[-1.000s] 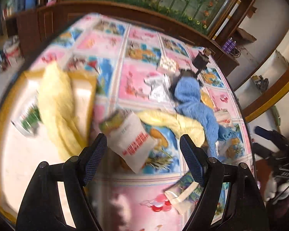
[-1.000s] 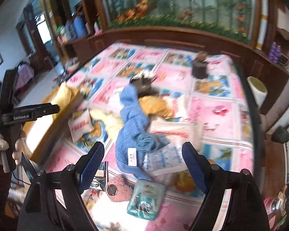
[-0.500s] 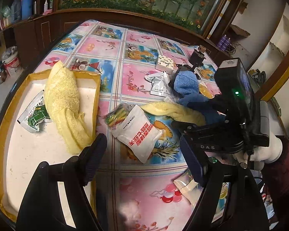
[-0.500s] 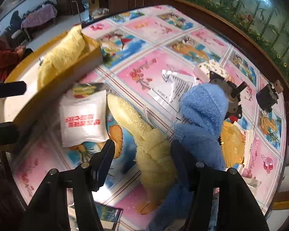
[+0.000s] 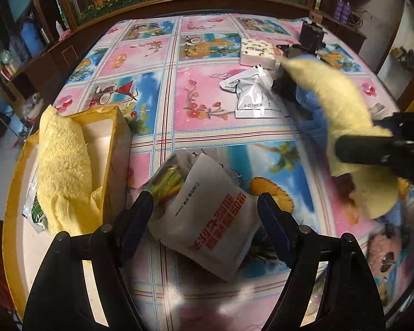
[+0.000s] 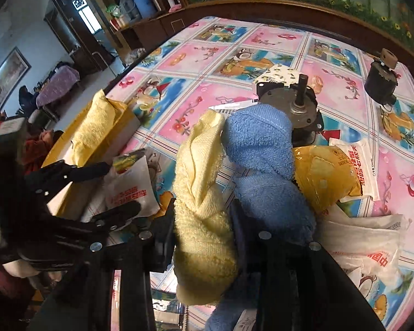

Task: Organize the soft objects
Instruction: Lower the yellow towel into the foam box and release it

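Towel-snagging is the first worry here. The right gripper [image 6: 204,234] has just been closing and its jaws now clench the lower part of a pale yellow towel [image 6: 201,193], lifted so that its free end stands up over the middle of the counter [image 5: 157,88]. Pressed against the gripper's outer side is a blue towel [image 6: 262,165], draped over a metal motor [image 6: 298,104]. If the pads have caught a fold of the blue cloth too, hauling the yellow one away could drag it along and tip the motor.

The grip sits near one end, so the long loose part may swing and sweep the orange packet [image 6: 323,176] or the white sachets aside.

The left gripper [image 5: 205,220] is released, jaws wide, hovering over a white packet with red print [image 5: 212,220] near the counter's near edge, just beside the yellow tray [image 5: 110,149] at the left edge, where a second yellow towel [image 5: 63,165] already hangs over the wall. The two grippers are close together; carrying the held towel to that tray probably crosses the left one's path, and a collision could shake the cloth loose.
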`<state>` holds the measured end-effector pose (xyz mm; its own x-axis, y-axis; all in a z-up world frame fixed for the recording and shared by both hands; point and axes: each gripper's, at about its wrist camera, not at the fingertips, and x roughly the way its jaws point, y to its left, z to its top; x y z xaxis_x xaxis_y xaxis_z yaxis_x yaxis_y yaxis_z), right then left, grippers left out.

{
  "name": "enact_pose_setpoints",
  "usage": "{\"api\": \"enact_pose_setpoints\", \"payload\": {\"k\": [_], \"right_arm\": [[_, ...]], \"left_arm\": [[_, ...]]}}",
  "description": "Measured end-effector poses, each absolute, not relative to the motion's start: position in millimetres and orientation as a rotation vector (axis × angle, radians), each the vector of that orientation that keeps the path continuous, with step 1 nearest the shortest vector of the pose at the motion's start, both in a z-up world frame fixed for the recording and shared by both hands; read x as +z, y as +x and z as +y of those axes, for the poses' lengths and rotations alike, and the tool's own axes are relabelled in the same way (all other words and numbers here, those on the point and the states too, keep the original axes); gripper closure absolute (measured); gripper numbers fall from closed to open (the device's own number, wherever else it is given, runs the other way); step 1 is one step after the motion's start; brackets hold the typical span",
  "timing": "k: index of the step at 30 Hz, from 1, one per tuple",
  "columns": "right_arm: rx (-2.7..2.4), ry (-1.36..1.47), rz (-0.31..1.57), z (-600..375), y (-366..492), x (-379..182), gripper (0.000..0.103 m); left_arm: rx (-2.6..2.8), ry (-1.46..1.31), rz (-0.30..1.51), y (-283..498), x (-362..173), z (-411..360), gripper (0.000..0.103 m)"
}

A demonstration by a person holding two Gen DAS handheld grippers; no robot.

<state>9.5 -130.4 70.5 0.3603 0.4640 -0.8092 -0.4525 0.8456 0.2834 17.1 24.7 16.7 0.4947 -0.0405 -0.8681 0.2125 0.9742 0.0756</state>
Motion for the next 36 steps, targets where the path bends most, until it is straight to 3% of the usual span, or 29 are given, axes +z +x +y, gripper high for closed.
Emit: {"api": "enact_pose_setpoints", "payload": {"k": [3, 5, 10, 21, 29, 36], "right_arm": [[0.606, 0.066, 1.033, -135, 4, 80, 0.067], [0.611, 0.082, 1.018, -133, 0, 86, 0.067], [0.623, 0.1, 0.959, -129, -17, 106, 0.067], [0.662, 0.157, 0.876, -120, -45, 141, 0.07], [0.772, 0.176, 0.914, -82, -48, 151, 0.07], [0.928, 0.193, 1.016, -1, -35, 132, 0.071]], "left_arm": [[-0.205, 0.199, 1.058, 14, 7, 16, 0.026], [-0.256, 0.156, 1.063, 9, 10, 17, 0.057], [-0.32, 0.04, 1.035, -4, 30, 32, 0.085], [-0.446, -0.166, 0.885, -45, 82, 67, 0.088], [-0.335, -0.181, 0.794, -62, 120, 139, 0.088], [-0.152, -0.15, 0.828, -28, 106, 218, 0.088]]}}
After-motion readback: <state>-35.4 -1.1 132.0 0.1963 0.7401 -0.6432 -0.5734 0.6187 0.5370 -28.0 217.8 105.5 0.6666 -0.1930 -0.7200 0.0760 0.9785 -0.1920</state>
